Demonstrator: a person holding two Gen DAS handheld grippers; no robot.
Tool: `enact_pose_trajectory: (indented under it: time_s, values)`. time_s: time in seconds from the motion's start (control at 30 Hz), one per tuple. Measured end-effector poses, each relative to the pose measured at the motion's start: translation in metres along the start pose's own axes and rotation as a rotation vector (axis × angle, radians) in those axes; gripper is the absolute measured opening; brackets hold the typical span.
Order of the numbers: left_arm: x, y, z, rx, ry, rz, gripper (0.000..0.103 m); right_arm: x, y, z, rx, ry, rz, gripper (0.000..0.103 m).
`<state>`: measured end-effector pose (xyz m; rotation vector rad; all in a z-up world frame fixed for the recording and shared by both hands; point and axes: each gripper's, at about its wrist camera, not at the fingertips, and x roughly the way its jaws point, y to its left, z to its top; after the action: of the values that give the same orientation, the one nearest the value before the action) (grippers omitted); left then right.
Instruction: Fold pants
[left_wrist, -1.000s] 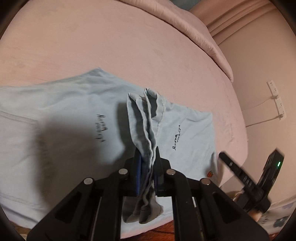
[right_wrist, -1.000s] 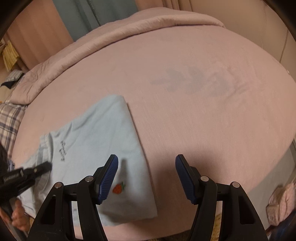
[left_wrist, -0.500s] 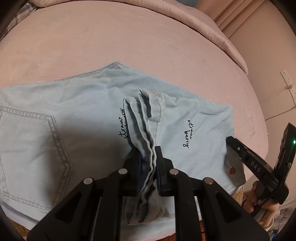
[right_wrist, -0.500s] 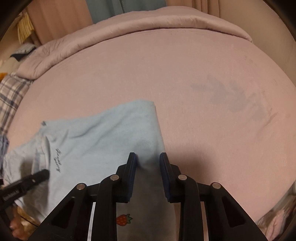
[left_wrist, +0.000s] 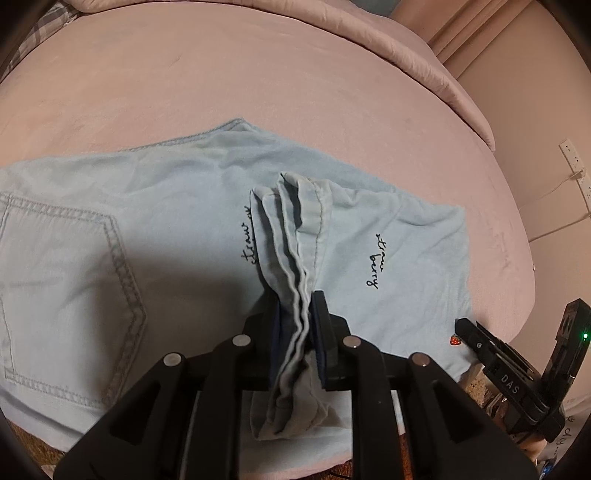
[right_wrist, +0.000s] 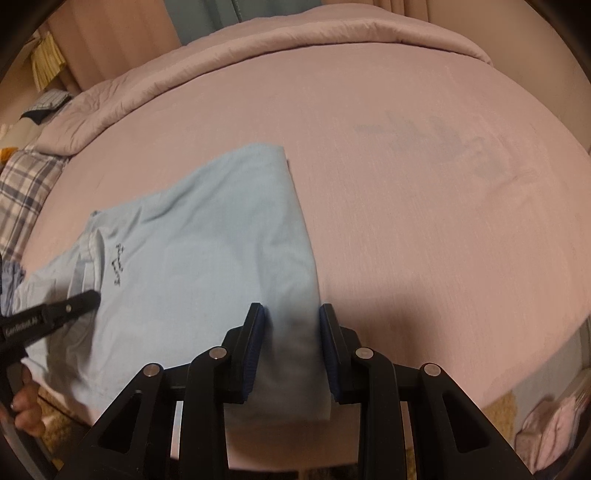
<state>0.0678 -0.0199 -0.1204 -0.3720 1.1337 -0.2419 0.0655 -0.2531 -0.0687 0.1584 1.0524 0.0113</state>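
Light blue pants lie folded on the pink bed, with a back pocket at left and black script and a small strawberry at right. My left gripper pinches a bunched stack of hems that stands up between its pads. Its jaws are opening, and the cloth still fills the gap. In the right wrist view the pants reach the bed's near edge. There my right gripper is shut on their folded right edge. The left gripper's finger shows at left, the right gripper's finger at lower right.
A rolled pink duvet runs along the bed's far side, with a plaid pillow at the left. A power strip hangs on the wall at right. A person's hand grips the left tool. Bare sheet spreads right of the pants.
My right gripper has sunk toward the pants, and its wide jaws have shut around their folded edge. The left view has tilted, so the pocket shows; its pads stand slightly wider.
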Motion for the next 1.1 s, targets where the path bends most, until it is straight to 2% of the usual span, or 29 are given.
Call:
enact_pose_trajectory:
  time_s: [0.17,0.2,0.23,0.3,0.43,0.57,0.63,0.7,0.9,1.0,1.1]
  values:
    - [-0.01,0.002,-0.008,-0.01,-0.001,-0.013,0.031,0.0,-0.005,-0.004,0.026,-0.008,0.015,0.029]
    - [-0.013,0.003,-0.01,-0.01,0.0,-0.011,0.038,0.001,-0.004,-0.004,0.029,-0.009,0.015,0.029]
    - [-0.018,0.003,-0.011,-0.013,-0.006,-0.008,0.051,0.001,-0.004,-0.003,0.028,-0.008,0.013,0.029]
    - [-0.03,0.006,-0.014,-0.022,-0.042,-0.003,0.064,0.001,-0.002,-0.004,0.03,-0.005,0.006,0.03]
    - [-0.062,0.019,-0.018,-0.034,-0.137,0.027,0.075,0.0,0.005,0.002,0.024,0.009,-0.024,0.032]
    - [-0.091,0.042,-0.017,-0.102,-0.237,0.063,0.082,-0.009,0.017,0.007,-0.001,-0.023,-0.071,0.044]
    - [-0.106,0.057,-0.018,-0.145,-0.297,0.08,0.087,-0.016,0.023,0.009,-0.016,-0.057,-0.062,0.054]
    - [-0.119,0.071,-0.02,-0.19,-0.346,0.114,0.087,-0.024,0.029,0.012,-0.028,-0.094,-0.04,0.064]
    - [-0.135,0.105,-0.024,-0.281,-0.391,0.151,0.087,-0.035,0.051,0.02,-0.051,-0.154,0.031,0.067]
    - [-0.135,0.117,-0.027,-0.322,-0.394,0.184,0.088,-0.037,0.062,0.019,-0.065,-0.174,0.056,0.073]
    - [-0.136,0.134,-0.032,-0.384,-0.392,0.202,0.088,-0.037,0.072,0.014,-0.074,-0.174,0.083,0.073]
